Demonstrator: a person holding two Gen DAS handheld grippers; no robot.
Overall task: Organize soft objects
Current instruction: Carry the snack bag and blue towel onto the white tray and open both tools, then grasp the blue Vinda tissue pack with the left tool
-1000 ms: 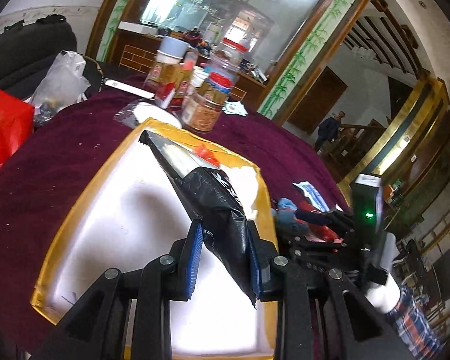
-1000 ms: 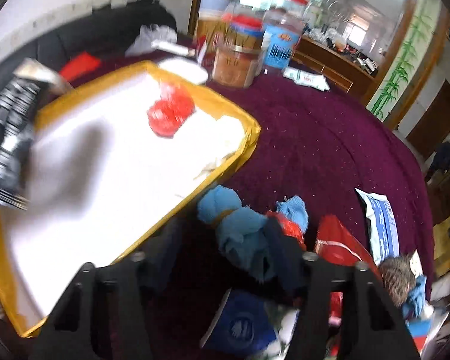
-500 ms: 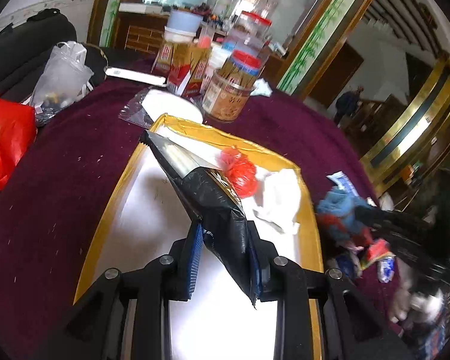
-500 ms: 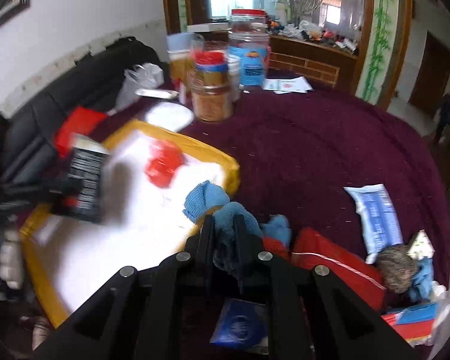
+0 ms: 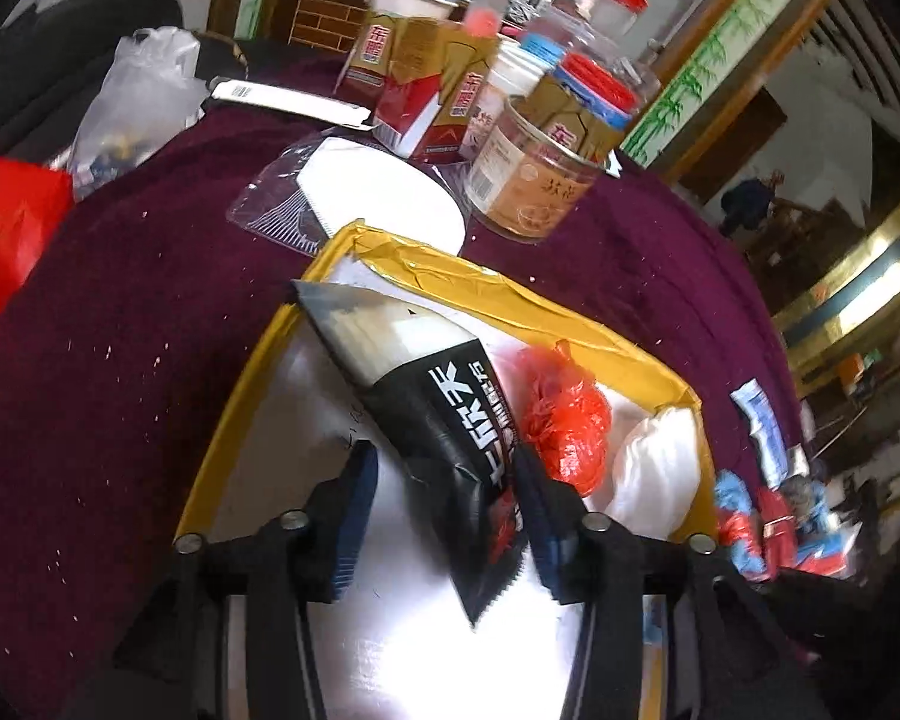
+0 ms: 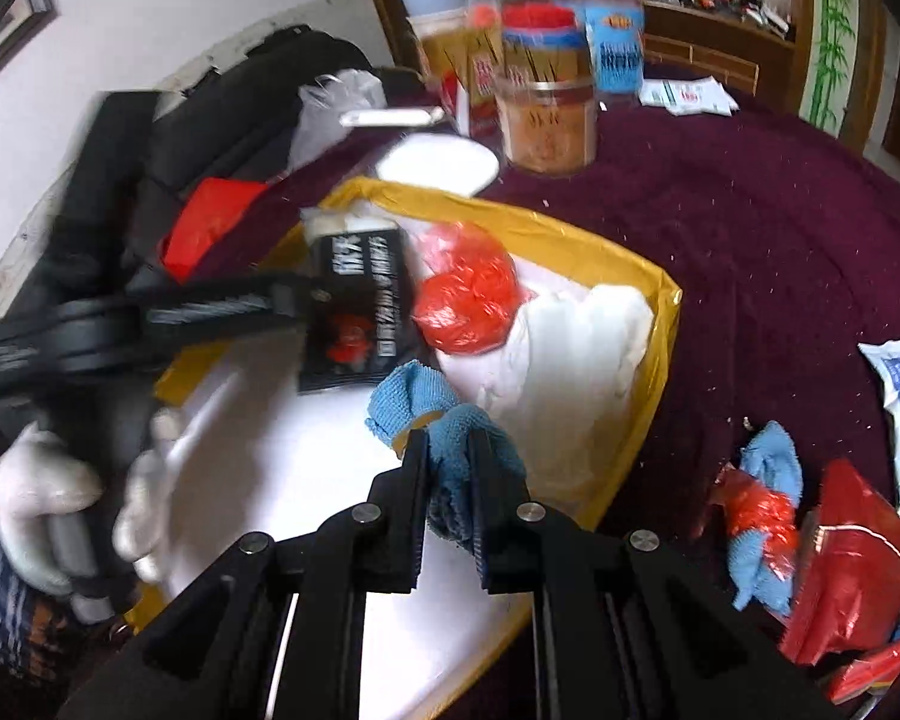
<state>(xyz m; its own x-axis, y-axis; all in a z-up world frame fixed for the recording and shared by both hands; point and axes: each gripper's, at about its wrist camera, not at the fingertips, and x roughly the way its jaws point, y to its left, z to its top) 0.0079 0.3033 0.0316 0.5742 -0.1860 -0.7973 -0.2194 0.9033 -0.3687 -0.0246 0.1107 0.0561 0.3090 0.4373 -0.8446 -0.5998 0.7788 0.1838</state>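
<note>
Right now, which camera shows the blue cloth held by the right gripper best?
The right wrist view. The blue cloth sits pinched in the right gripper over the yellow-rimmed tray, close and fairly sharp. The left wrist view does not clearly show this cloth; only blurred blue bits lie at its right edge.

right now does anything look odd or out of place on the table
Small pale crumbs are scattered across the maroon cloth. A loose heap of a blue rag and red bags lies outside the yellow tray, beside its right edge.
</note>
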